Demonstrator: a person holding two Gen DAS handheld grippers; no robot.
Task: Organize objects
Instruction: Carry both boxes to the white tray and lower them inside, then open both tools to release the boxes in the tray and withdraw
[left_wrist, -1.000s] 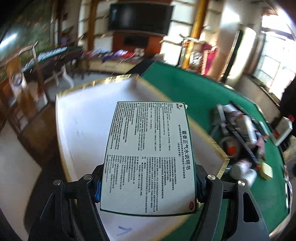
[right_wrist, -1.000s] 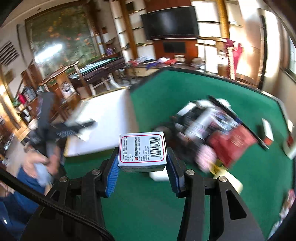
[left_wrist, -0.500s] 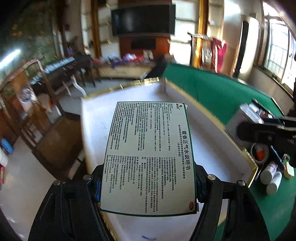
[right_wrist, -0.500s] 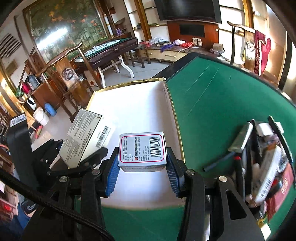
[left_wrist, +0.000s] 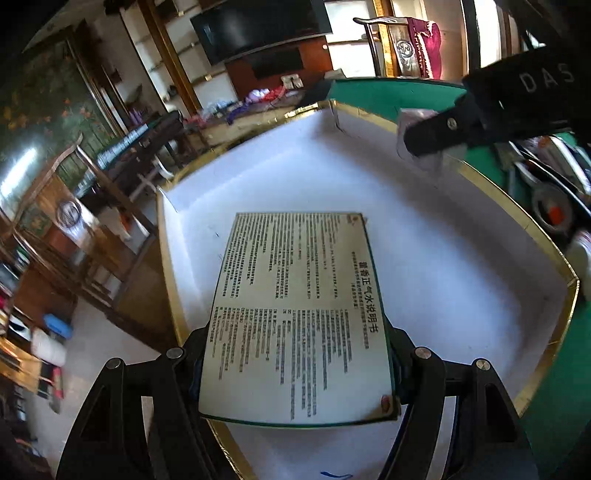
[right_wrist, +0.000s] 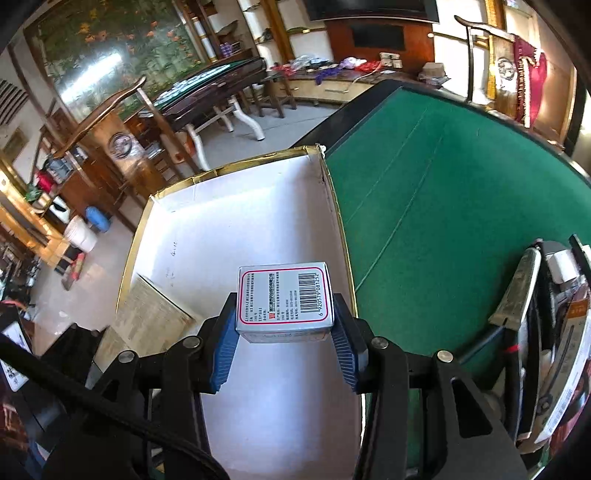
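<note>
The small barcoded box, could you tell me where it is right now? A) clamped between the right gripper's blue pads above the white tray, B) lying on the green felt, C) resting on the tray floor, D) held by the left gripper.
A: the small barcoded box sits clamped in the right gripper, over the white tray.

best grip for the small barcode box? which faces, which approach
Judging by the current hold: the two short end faces of the box, approached along its long axis from the near side, barcode face up. The right gripper is shut on it that way; the flat, parallel ends sit square against the blue pads over the tray.
</note>
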